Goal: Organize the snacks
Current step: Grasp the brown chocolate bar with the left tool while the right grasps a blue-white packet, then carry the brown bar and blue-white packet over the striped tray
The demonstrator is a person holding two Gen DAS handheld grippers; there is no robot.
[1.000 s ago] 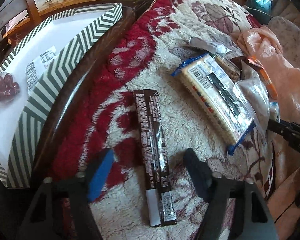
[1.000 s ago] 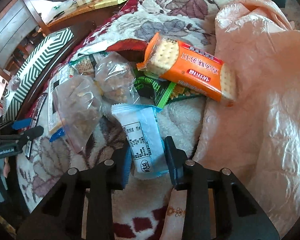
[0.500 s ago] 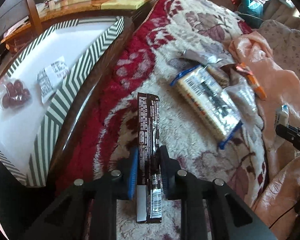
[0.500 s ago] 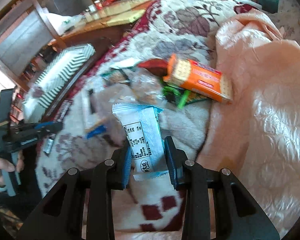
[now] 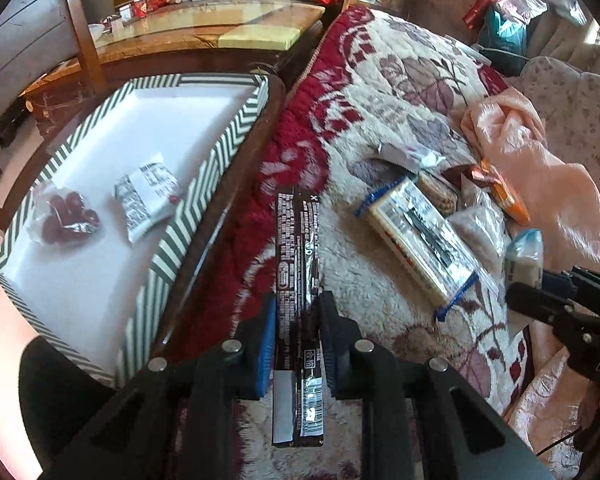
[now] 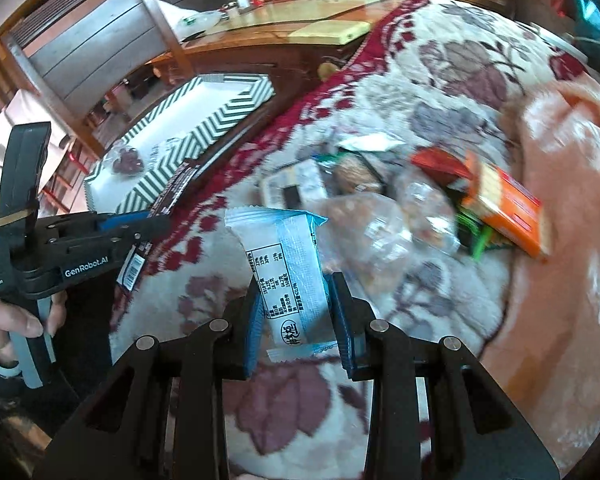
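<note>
**Both snacks lifted, box to the left**

Since a second ago both packets have come up off the blanket. My left claw [image 5: 297, 334] is clenched on the long dark snack bar [image 5: 298, 280] near its end; it could droop or slip out before reaching the chevron box [image 5: 204, 192]. My right claw [image 6: 296, 316] grips the blue-and-white packet [image 6: 286, 276]. "GenRobot.AI" reads on the left tool; packet print is illegible.
</note>
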